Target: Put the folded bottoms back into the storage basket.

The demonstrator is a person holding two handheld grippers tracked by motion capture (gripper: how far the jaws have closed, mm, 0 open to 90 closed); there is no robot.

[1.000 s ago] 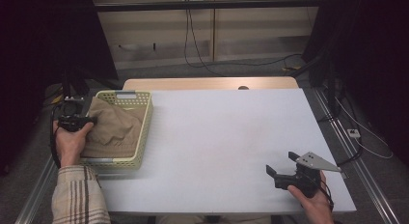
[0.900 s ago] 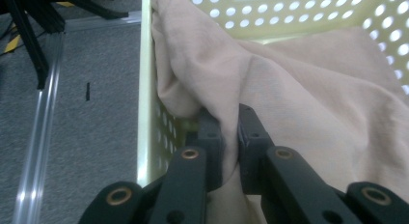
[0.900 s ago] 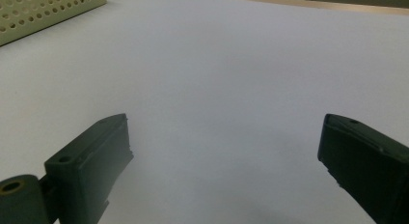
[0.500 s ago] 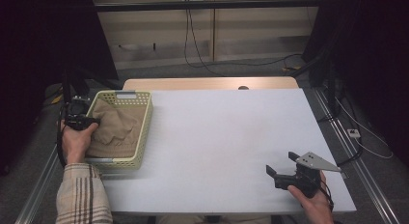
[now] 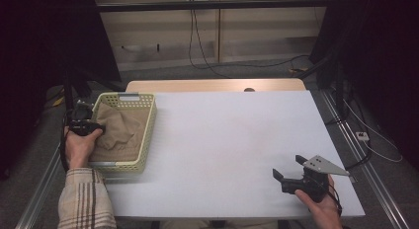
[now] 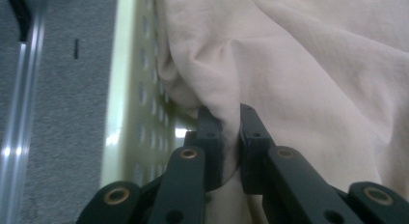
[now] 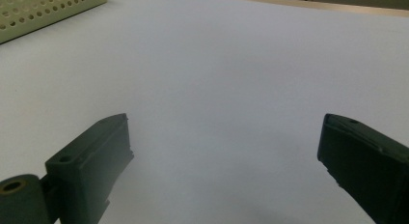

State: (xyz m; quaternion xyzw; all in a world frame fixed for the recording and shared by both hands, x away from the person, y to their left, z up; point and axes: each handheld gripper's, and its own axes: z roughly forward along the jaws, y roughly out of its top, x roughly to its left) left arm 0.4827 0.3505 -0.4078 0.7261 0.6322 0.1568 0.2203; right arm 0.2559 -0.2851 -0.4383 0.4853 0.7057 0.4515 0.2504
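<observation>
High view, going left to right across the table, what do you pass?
Left hand-held gripper clamped on the beige cloth → pale yellow-green basket → bare white table → right hand-held gripper, jaws open.

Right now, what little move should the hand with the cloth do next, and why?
Probably lift it straight up. The left gripper is shut on a fold of the beige cloth, which lies in the basket; the right gripper waits open over the table.

We wear a plaid sleeve [image 5: 84,199] of beige, brown and white on our left arm; both grippers are black, the right gripper [image 5: 289,171] topped by a grey three-cornered plate [image 5: 323,165].
</observation>
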